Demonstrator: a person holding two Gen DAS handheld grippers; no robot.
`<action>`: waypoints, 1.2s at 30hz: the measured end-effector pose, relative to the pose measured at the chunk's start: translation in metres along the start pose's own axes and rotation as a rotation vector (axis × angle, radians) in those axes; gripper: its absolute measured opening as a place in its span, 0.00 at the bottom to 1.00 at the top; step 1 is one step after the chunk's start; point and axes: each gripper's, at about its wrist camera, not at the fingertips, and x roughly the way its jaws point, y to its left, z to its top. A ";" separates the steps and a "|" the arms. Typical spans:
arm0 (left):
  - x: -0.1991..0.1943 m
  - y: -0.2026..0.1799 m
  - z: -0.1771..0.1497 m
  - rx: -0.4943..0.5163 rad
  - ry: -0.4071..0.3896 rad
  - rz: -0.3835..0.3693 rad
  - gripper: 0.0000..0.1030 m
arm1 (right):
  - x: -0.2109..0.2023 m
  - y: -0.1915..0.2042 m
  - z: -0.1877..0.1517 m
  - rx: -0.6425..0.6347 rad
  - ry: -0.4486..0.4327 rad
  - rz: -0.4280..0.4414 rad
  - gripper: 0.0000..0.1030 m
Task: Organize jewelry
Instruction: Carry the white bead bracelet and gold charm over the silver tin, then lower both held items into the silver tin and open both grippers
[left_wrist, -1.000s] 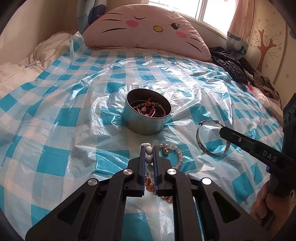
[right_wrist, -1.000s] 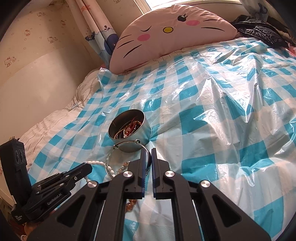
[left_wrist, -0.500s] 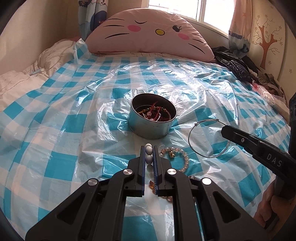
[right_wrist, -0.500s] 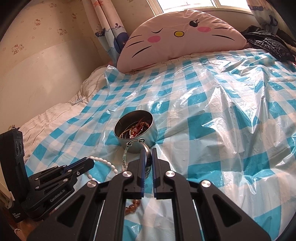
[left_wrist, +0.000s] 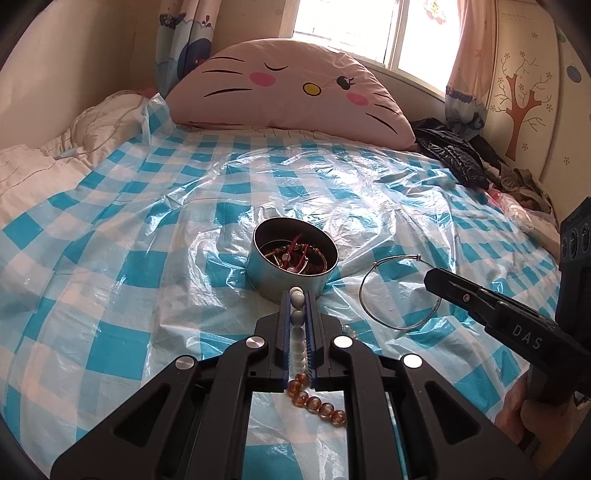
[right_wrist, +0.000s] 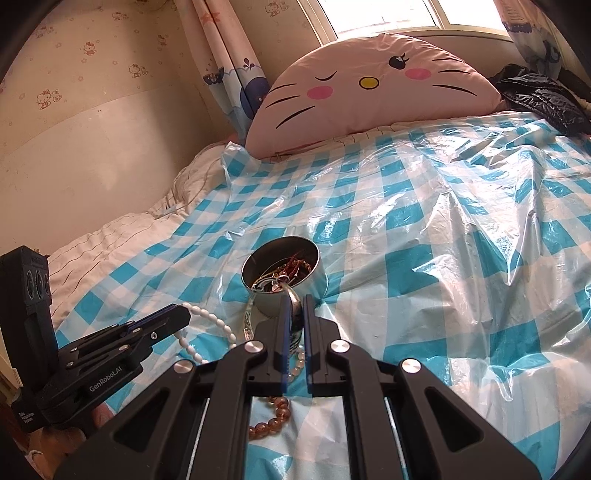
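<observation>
— Left wrist view first: what does the left gripper (left_wrist: 297, 295) have?

— Its jaws are closed on a white bead bracelet (left_wrist: 297, 343); the beads run back between the fingers, and an amber bead bracelet (left_wrist: 314, 400) lies on the bed under the gripper's base. It points downward at a slant toward the round metal tin (left_wrist: 293, 260), which sits just ahead of the tips and already holds red and gold pieces.

— And the right gripper (left_wrist: 436, 278)?

— To the right of the left one, angled in from the side, with a hand (left_wrist: 532, 417) wrapped round its handle (only the lower part of the hand shows). Its tips are clamped on a thin silver bangle (left_wrist: 397, 293), whose hoop hangs to the left of them, above the blue-checked plastic sheet (left_wrist: 110, 258).

— Does the right wrist view agree?

— Yes. The bangle (right_wrist: 291, 314) sits pinched between the near-shut jaws, with the tin (right_wrist: 282, 275) directly beyond them and the left gripper (right_wrist: 181, 314) low on the left, white beads (right_wrist: 214, 321) looping from it.
</observation>
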 end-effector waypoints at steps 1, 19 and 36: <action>0.001 0.001 0.001 -0.005 0.003 -0.006 0.07 | 0.000 0.000 0.001 0.002 -0.004 0.003 0.07; 0.041 -0.007 0.070 -0.007 -0.029 -0.084 0.07 | 0.039 -0.015 0.033 0.043 -0.004 0.015 0.07; 0.105 0.034 0.069 -0.154 0.073 0.022 0.28 | 0.089 -0.015 0.053 0.004 0.047 0.011 0.07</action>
